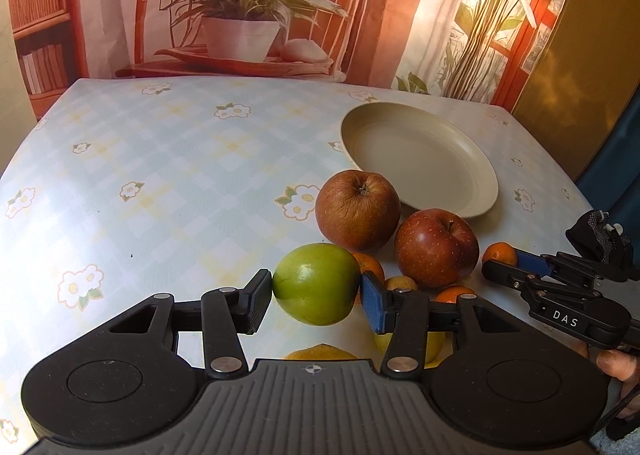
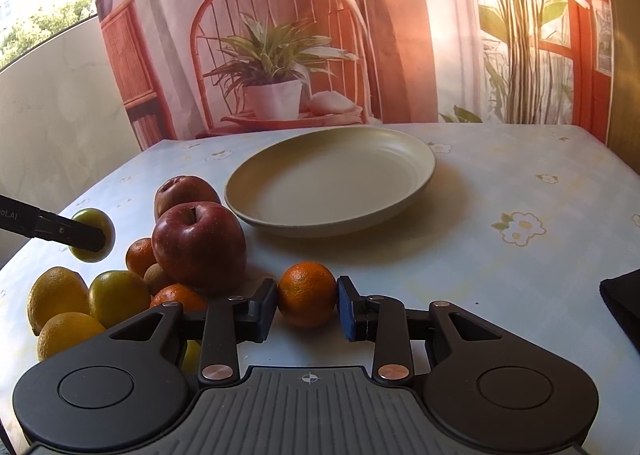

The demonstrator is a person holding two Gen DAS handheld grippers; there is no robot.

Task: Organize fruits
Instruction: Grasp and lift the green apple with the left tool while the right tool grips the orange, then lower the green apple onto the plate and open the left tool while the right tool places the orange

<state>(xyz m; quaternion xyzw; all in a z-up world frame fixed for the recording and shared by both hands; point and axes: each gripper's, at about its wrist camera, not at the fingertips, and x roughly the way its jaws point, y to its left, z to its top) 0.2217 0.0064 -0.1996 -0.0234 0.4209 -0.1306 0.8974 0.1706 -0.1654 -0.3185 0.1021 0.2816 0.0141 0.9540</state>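
Your left hand-held gripper [image 1: 316, 297] clamped the green apple [image 1: 316, 283], lifted off the desk [image 1: 160, 175]. Your right hand-held gripper [image 2: 307, 305] pinched a mandarin [image 2: 307, 293] (near the empty plate [image 2: 416, 159]), jaws narrow.

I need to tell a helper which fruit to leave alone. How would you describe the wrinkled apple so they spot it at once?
Start at the beige plate on the flowered tablecloth. Just in front of its near rim sits a cluster of fruit, and the wrinkled apple is the piece closest to the plate. Its dull, brownish-red, puckered skin sets it apart from the smooth, shiny red apple beside it.
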